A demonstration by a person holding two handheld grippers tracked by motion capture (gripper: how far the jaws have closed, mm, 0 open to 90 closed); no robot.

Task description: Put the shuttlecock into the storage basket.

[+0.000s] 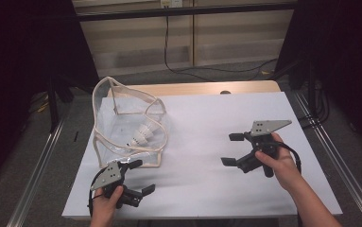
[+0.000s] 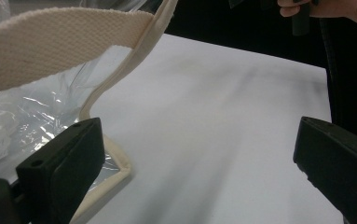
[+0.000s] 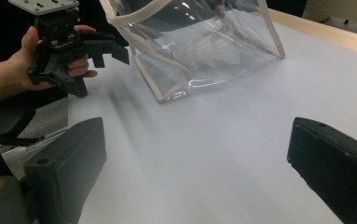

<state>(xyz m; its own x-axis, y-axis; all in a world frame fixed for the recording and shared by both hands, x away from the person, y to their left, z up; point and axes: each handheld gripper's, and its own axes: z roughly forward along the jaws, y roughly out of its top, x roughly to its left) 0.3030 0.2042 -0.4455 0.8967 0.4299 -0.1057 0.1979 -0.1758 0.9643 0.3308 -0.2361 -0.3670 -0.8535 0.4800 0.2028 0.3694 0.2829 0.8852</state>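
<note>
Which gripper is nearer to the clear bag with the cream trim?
Left. The left gripper sits at the near corner of the clear bag, jaws open. The right gripper is well off to the bag's right, also open.

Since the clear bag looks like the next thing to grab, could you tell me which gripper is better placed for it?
Probably the left gripper: it sits open right beside the clear bag, near its cloth edge. The right gripper, also open, is farther off across the table.

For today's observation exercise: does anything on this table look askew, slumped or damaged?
The clear plastic bag with cream fabric trim looks slumped: its rim sags and buckles unevenly. The white shuttlecocks lie tipped inside it. Both grippers, left and right, are open and hold nothing.
</note>
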